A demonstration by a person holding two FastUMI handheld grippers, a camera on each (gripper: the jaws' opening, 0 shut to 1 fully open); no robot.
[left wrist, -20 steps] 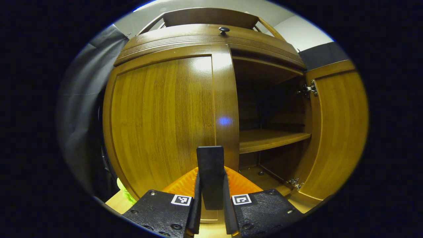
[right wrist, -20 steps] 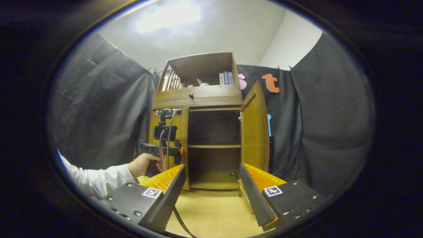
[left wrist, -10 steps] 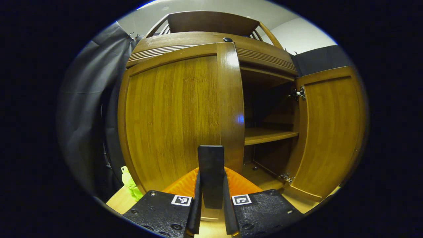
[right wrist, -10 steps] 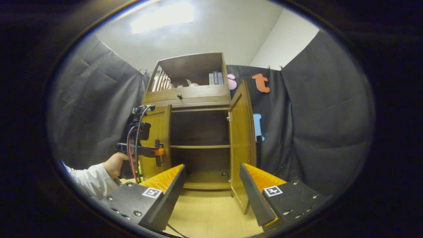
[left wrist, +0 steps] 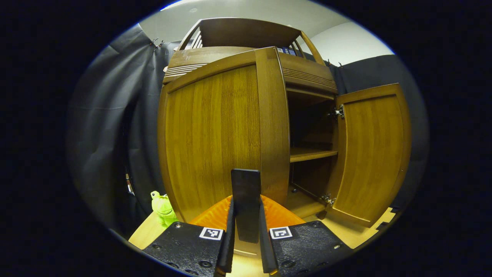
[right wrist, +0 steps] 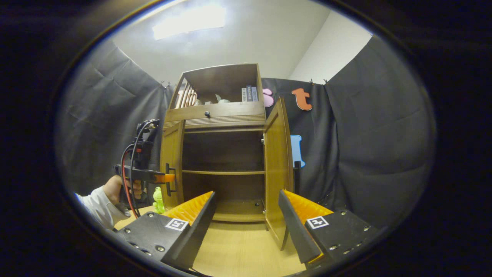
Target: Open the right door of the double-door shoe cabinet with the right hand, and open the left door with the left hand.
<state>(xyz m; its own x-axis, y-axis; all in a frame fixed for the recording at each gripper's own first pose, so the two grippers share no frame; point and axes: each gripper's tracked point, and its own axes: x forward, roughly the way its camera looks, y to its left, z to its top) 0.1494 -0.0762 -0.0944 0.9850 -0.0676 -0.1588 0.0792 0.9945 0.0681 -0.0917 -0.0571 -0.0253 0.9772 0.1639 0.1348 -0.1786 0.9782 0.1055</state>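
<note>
A double-door shoe cabinet stands against the booth's black cloth, its interior shelf exposed. The right door hangs wide open, that part of the job apparently done. The left door is swung well out, its opening seemingly near complete. The right gripper hovers well back, fingers spread wide and empty. The left gripper has its fingers clamped on the left door's dark handle.
</note>
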